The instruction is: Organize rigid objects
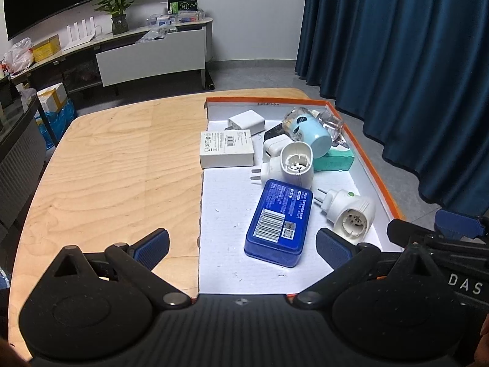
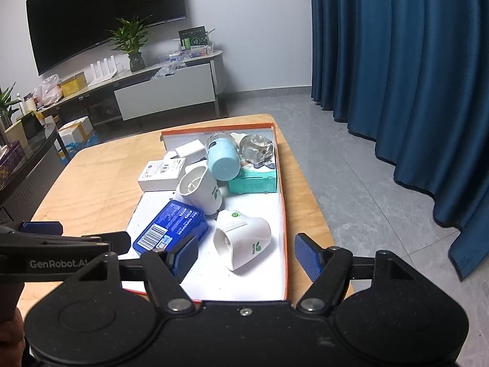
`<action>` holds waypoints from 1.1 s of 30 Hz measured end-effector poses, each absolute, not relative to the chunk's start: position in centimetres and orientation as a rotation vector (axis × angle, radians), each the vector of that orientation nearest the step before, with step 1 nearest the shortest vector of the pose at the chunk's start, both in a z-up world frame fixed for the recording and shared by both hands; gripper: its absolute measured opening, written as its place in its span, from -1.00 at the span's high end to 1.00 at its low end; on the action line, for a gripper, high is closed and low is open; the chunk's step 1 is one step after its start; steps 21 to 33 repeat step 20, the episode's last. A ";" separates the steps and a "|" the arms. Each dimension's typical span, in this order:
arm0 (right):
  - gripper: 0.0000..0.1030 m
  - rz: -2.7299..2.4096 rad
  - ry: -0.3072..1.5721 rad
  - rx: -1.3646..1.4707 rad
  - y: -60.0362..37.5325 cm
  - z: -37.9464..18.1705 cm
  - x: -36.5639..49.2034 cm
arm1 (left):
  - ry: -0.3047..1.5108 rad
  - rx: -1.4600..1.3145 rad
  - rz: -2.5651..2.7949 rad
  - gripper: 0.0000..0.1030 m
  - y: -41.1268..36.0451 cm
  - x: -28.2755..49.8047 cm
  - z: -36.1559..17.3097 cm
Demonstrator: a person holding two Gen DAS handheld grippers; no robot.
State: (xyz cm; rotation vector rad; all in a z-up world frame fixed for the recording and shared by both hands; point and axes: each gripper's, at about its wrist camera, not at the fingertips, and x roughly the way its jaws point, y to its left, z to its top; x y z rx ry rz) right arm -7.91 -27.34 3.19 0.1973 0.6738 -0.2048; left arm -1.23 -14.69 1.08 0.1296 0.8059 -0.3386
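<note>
Table point(image 1: 116, 159): wooden, rounded corners; the left half lies bare, the widest open room for setting things down. Its right edge runs just beside the box, with floor beyond, so anything pushed that way could drop off.

Box point(image 1: 371, 165): shallow white tray with orange rim, holding all the task's things. The low right wall is what a lowering finger would most likely catch, dragging the whole box. The left side appears to have no wall, and the white carton point(image 1: 227, 148) overhangs it onto the table.

Left gripper point(image 1: 243, 246): spread wide, holding nothing, above the box's near end with the blue tin point(image 1: 279, 221) between its fingers. Risk: the tin is flat and broad, so a grip across its width could slip.

Right gripper point(image 2: 246, 258): also wide open and empty, straddling the near vaporizer plug point(image 2: 241, 243). The two grippers sit close together here; reaching at once may make them collide.

Far pile: light blue bottle point(image 1: 311, 134) lies on its side atop the teal box point(image 1: 334, 159), touching the second vaporizer point(image 1: 295, 165). Pulling any one would likely roll or topple the others.

Glass bottle point(image 1: 330, 122): clear, at the far right corner, beside the blue bottle; probably the most breakable piece.

Near vaporizer prongs point(image 1: 321, 197): they point toward the pile and could snag.

Small white chargers point(image 1: 246, 122): at the far left, partly hemmed in.
</note>
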 end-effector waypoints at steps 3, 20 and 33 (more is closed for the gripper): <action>-0.62 -0.204 0.677 0.198 -27.3 3.1 -7.9 | 0.815 0.133 -0.338 -1.00 -14.7 -1.2 0.9; -0.63 -0.205 0.697 0.201 -27.4 2.5 -7.4 | 0.849 0.135 -0.334 -1.00 -14.8 -0.8 0.1; -0.63 -0.205 0.697 0.201 -27.4 2.5 -7.4 | 0.849 0.135 -0.334 -1.00 -14.8 -0.8 0.1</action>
